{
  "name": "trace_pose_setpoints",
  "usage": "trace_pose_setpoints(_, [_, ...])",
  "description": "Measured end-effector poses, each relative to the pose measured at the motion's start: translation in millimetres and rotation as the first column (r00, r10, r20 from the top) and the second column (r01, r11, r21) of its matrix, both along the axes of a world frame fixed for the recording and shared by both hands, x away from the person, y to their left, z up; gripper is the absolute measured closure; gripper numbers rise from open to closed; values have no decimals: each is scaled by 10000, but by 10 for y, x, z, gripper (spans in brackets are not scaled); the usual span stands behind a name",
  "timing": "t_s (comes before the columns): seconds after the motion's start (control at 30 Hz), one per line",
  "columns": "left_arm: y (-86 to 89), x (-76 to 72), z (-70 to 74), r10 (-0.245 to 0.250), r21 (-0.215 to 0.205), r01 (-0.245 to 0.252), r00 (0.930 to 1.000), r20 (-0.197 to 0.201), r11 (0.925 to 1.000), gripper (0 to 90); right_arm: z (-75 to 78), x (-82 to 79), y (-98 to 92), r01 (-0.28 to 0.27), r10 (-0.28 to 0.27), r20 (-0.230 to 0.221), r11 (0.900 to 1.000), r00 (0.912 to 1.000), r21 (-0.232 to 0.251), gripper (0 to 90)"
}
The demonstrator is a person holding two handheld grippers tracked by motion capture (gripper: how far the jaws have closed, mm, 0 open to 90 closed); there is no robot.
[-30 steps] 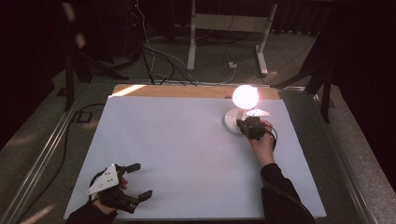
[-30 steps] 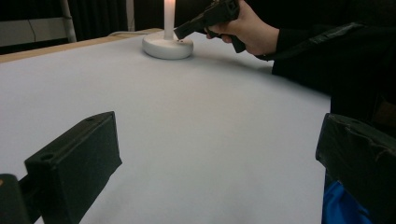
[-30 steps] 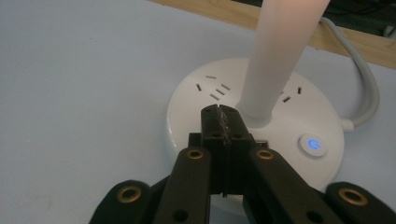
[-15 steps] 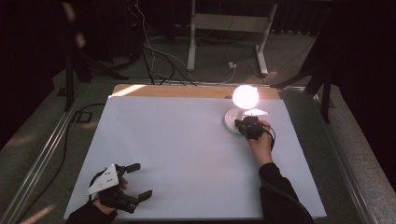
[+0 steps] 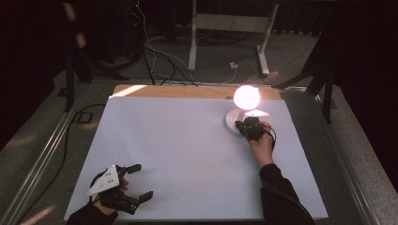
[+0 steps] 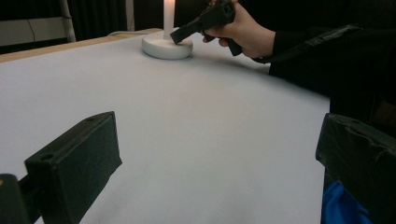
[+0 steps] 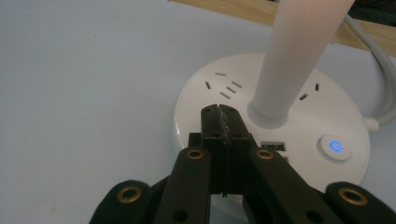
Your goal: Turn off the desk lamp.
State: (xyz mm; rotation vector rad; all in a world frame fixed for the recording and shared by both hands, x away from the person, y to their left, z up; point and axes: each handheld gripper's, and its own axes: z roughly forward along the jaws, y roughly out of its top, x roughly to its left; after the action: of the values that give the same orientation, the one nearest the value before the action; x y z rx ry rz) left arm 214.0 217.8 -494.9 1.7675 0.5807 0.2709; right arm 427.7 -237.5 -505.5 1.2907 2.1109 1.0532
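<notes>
Both forearms wear dark long sleeves. The left hand-held gripper (image 5: 136,183) is black, with blocky flat-faced jaws and a pale grey three-cornered plate on top. The right hand-held gripper (image 7: 223,122) is black too, its linkage arms pinned with brass-coloured rivets and a thin dark cable looping from it.

White lamp base (image 7: 280,135), blue-lit power button (image 7: 334,147), black claw (image 7: 219,122).

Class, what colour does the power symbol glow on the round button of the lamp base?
Blue, on a white button; the right gripper view shows it best.
</notes>
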Motion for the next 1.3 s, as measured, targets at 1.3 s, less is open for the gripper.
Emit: trace_pose_setpoints(1.3, [1,5,-1,41,18,-41,10000,-28,10000,5,77,-3,23,125,-125,7,9999,9999,-1,898])
